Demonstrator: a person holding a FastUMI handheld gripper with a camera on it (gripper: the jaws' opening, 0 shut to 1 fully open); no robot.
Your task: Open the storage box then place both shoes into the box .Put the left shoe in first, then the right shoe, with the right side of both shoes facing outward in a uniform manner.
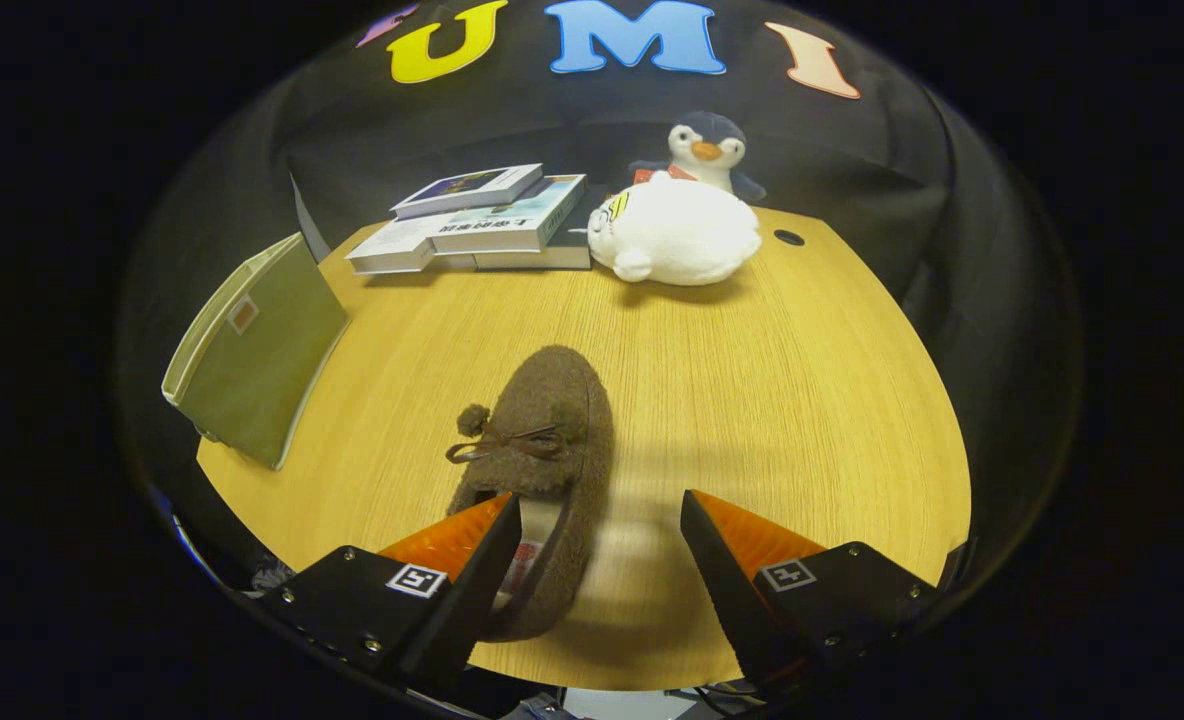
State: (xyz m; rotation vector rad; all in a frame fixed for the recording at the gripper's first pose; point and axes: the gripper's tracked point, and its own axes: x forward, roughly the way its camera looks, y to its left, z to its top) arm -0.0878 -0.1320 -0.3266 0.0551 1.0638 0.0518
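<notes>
On the left of the wooden table (pixel 772 400), a green fabric storage box (pixel 262 355) is seen lying tipped over at the table's edge, its pale rim turned upward and a small label patch visible near that rim. Further back, a loose stack of books (pixel 482 225) is laid flat. Nearer the middle, a brown fuzzy shoe (pixel 552 440) (a slipper with a small bow and pompom) is set on the table, toe pointing away, its heel opening at the left finger (pixel 462 545). The gripper (pixel 602 545) is held wide apart; the left finger overlaps the shoe's opening, though whether it touches cannot be told, while the right finger stands apart from the shoe over bare wood. Nothing is clamped. Beyond the shoe, a white plush toy (pixel 677 240) is lying, with a penguin plush (pixel 707 150) just behind it.
</notes>
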